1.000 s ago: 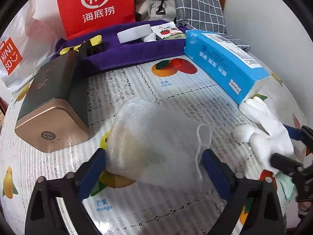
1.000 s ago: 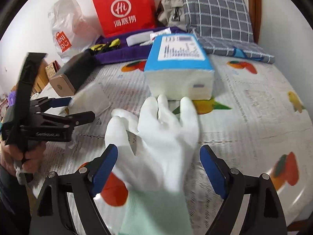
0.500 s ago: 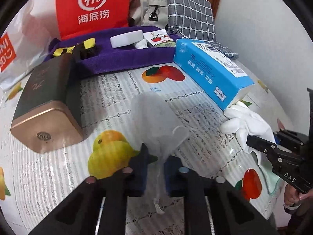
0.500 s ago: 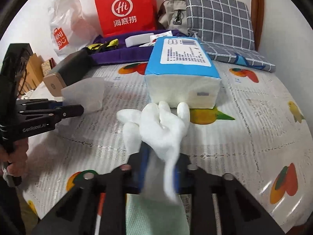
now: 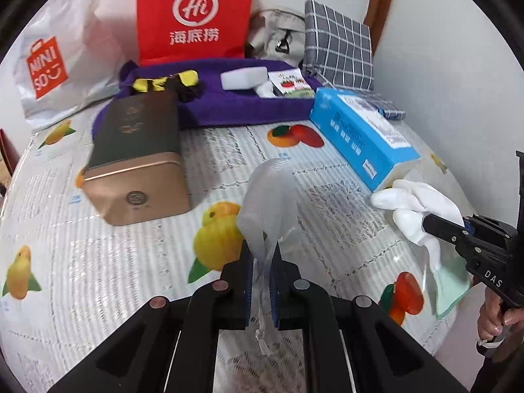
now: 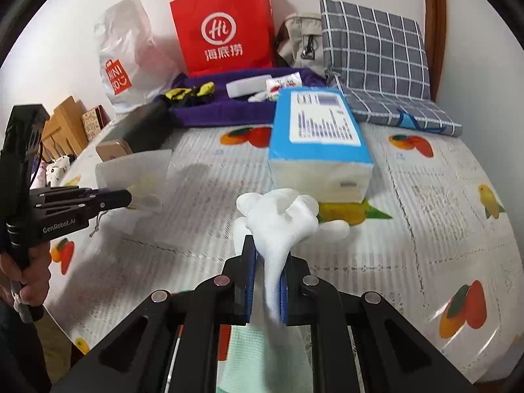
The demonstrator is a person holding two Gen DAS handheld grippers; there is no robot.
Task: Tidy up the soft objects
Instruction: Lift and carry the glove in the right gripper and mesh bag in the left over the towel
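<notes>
I have both grippers clamped on soft things above the fruit-print counter (image 5: 131,262). My left gripper (image 5: 262,255) has its fingers pinched narrow on a translucent mesh pouch (image 5: 271,196), which rises out of them toward 12 o'clock, its drawstring dangling below the pads. My right gripper (image 6: 267,258) has just drawn its fingers in tight around a white glove (image 6: 281,219); the glove's bunched fingers fan out ahead and its pale green cuff (image 6: 249,353) hangs underneath. In the left view that glove sits at 3 o'clock, just beside the near end of the blue tissue pack (image 5: 360,137). A gold-ended box (image 5: 134,163) lies at 10 o'clock of the pouch. At the back a purple cloth (image 5: 245,104) carries a white sponge (image 5: 242,77), with a red paper bag (image 5: 193,13) behind it
</notes>
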